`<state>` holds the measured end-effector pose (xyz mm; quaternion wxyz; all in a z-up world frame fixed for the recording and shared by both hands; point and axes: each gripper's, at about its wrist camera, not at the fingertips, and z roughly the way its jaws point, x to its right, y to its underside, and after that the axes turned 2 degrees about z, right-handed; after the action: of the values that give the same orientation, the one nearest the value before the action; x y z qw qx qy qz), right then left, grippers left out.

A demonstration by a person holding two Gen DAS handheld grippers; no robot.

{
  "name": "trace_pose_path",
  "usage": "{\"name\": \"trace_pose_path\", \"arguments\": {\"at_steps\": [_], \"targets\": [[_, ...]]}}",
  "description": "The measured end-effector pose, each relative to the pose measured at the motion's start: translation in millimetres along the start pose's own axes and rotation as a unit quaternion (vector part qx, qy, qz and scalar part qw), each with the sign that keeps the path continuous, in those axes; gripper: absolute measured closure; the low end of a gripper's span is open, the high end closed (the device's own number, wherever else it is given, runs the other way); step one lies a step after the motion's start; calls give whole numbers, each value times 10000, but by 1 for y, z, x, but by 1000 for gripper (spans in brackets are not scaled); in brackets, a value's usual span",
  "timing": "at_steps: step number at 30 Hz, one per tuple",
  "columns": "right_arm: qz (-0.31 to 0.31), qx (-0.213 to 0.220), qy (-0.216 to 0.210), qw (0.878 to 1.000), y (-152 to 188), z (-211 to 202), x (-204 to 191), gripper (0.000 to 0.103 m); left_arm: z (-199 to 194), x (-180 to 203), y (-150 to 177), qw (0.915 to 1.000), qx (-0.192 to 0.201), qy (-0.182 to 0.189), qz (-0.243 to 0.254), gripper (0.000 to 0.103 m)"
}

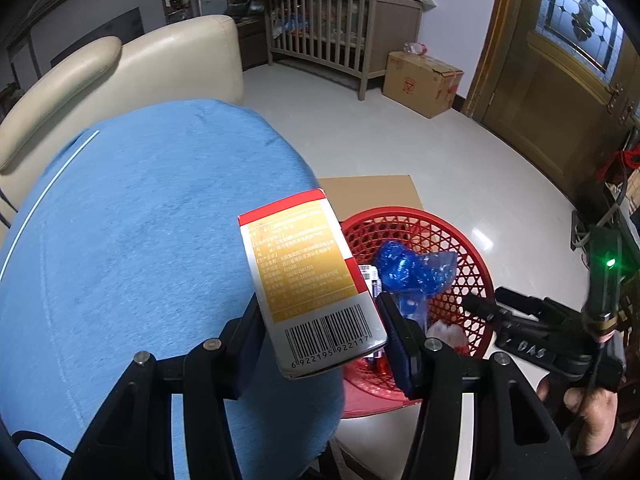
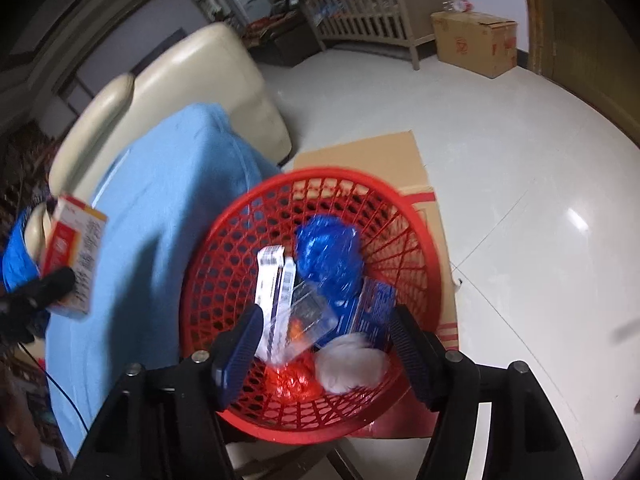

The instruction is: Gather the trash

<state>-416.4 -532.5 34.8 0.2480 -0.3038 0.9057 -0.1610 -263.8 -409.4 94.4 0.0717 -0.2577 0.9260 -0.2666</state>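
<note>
Left tongs [image 1: 320, 320] around carton [image 1: 308, 276]

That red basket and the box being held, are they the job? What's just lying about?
Part of the job:
red basket
yellow-and-red box in left gripper
blue bag inside basket

Just there:
blue cushion
cream sofa
wooden crib

One round red plastic lattice basket [image 2: 224, 248] holds five pieces of trash that can be told apart: one crumpled blue plastic bag [image 2: 328, 256], one white barcoded carton [image 2: 272, 300], one clear plastic blister pack [image 2: 308, 312], one white wad of tissue [image 2: 352, 364] and one crinkled red wrapper [image 2: 296, 380]. Outside it there is one red-and-yellow cardboard box with a barcode [image 1: 308, 276], one blue fabric cushion [image 1: 140, 240], one cream leather armchair [image 1: 120, 72], one flat cardboard sheet [image 2: 360, 156], one closed brown cardboard carton [image 1: 424, 80] and one slatted wooden crib [image 1: 332, 40]. Two black two-finger grippers show, left gripper [image 1: 320, 340] and right gripper [image 2: 326, 344].
</note>
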Motion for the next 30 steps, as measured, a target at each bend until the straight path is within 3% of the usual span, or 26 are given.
{"name": "trace_pose_path", "arguments": {"at_steps": [9, 20, 24, 30], "targets": [[653, 623, -59, 9959, -8, -41, 35, 32, 25, 39, -13, 9993, -139, 136, 332, 47], [930, 916, -34, 9914, -11, -65, 54, 32, 62, 57, -20, 9978, -432, 156, 486, 45], [992, 978, -63, 9902, -12, -69, 56, 32, 65, 54, -21, 9976, -521, 171, 414, 30], [936, 1095, -89, 9895, -14, -77, 46, 32, 53, 47, -20, 9982, -412, 171, 407, 30]]}}
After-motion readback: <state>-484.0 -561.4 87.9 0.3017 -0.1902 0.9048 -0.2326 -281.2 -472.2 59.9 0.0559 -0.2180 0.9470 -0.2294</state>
